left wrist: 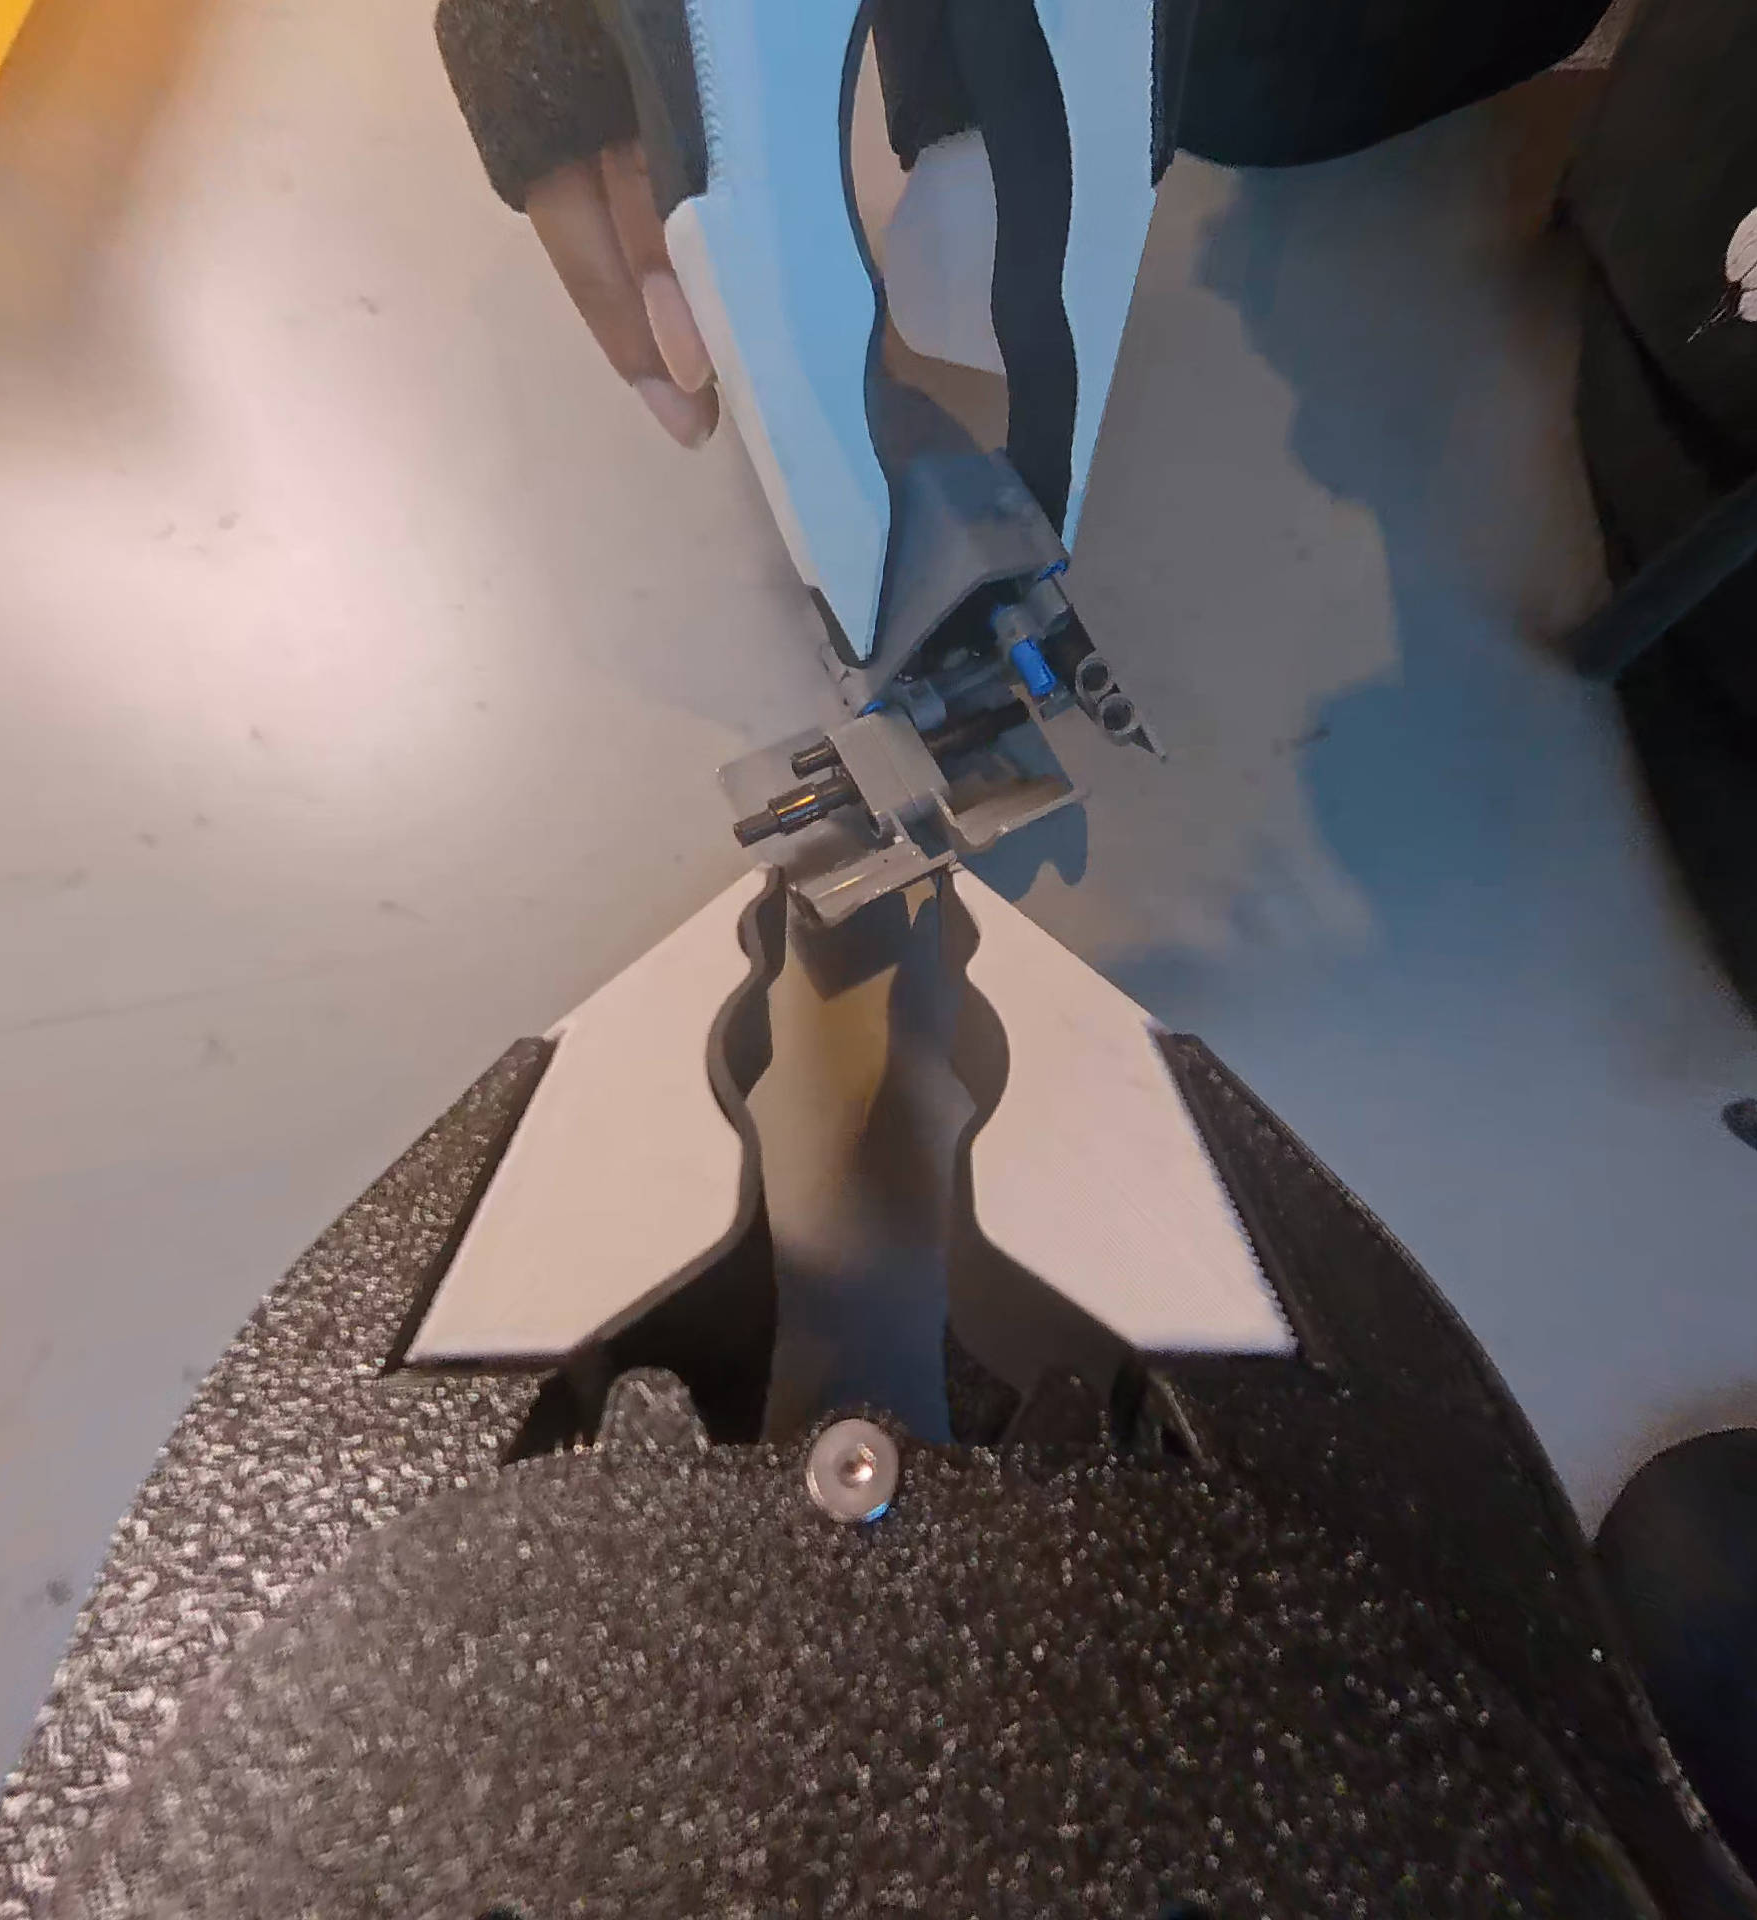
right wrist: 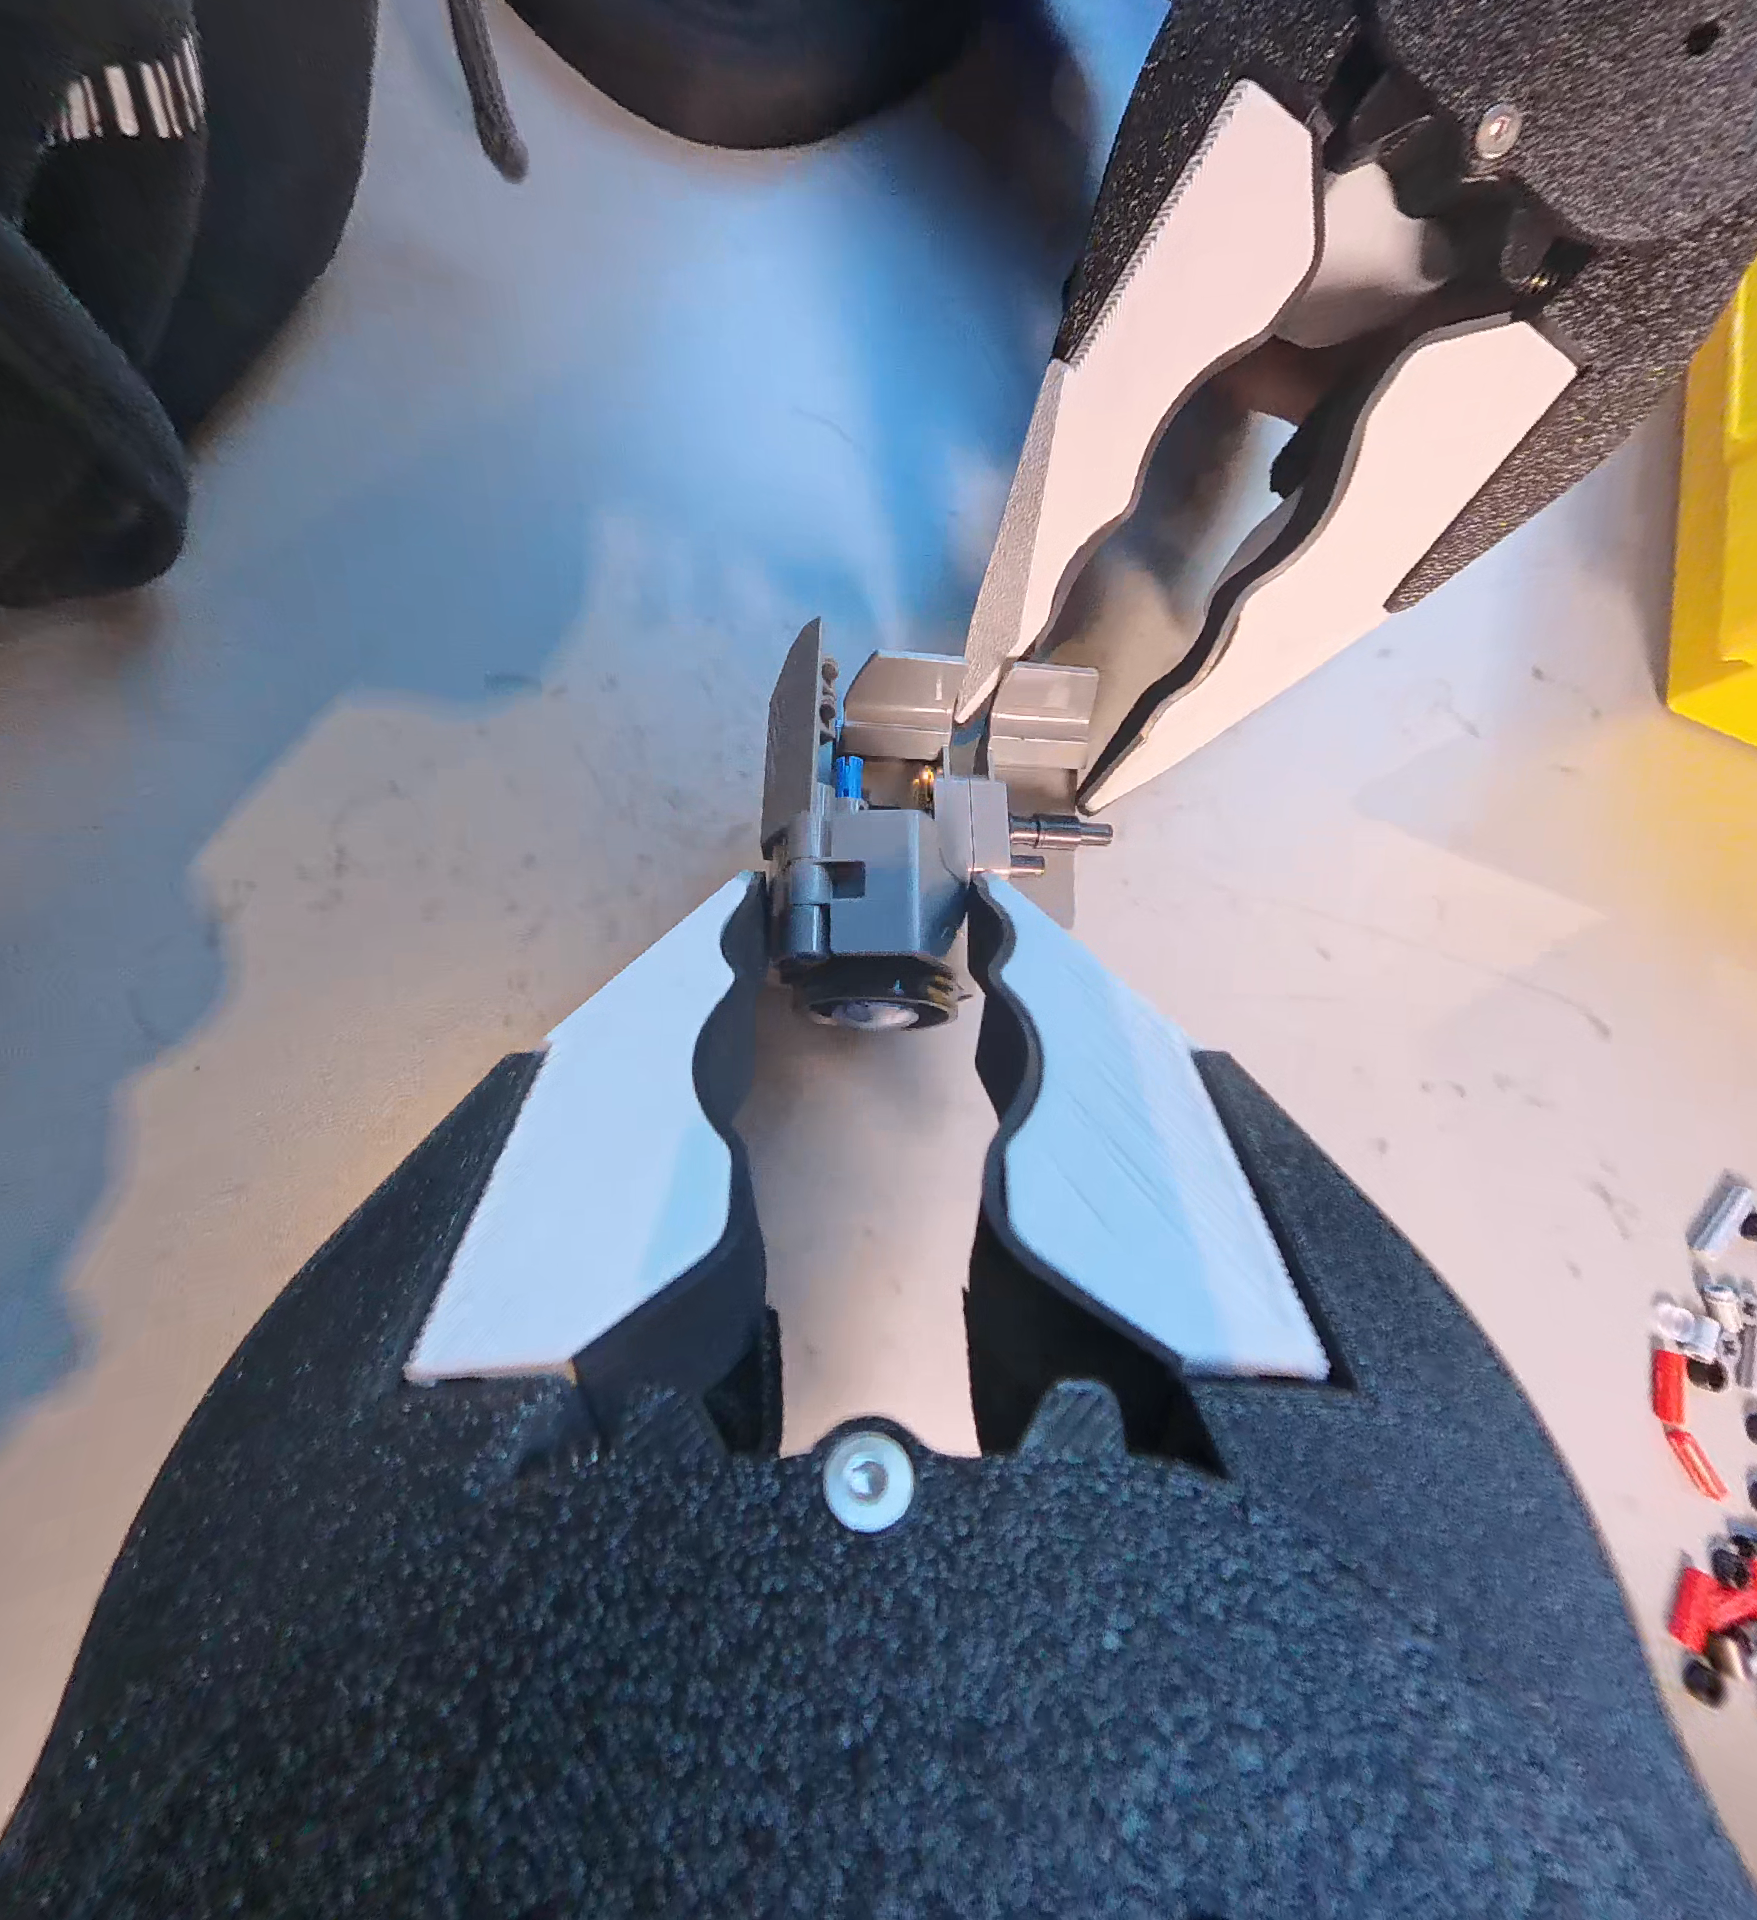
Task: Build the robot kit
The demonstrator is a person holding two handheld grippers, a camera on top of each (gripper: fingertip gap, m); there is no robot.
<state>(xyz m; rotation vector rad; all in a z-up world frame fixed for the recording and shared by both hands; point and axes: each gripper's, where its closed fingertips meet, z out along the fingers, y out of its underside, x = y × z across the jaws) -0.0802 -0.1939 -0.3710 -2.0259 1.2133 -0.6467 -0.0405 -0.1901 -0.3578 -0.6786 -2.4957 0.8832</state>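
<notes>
Here both grippers (right wrist: 866, 899) (left wrist: 858, 883) pinch the grey brick assembly (right wrist: 884, 831), pegs sideways

Each hand-held gripper (right wrist: 866, 899) has white fingers (right wrist: 583, 1174), black textured body, silver screw (right wrist: 866, 1480).

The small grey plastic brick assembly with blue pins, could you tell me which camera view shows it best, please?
The right wrist view: the grey plastic brick assembly sits sharp between the right gripper fingertips, round end visible. In the left wrist view the assembly appears too, smaller and partly hidden by both grippers.
</notes>
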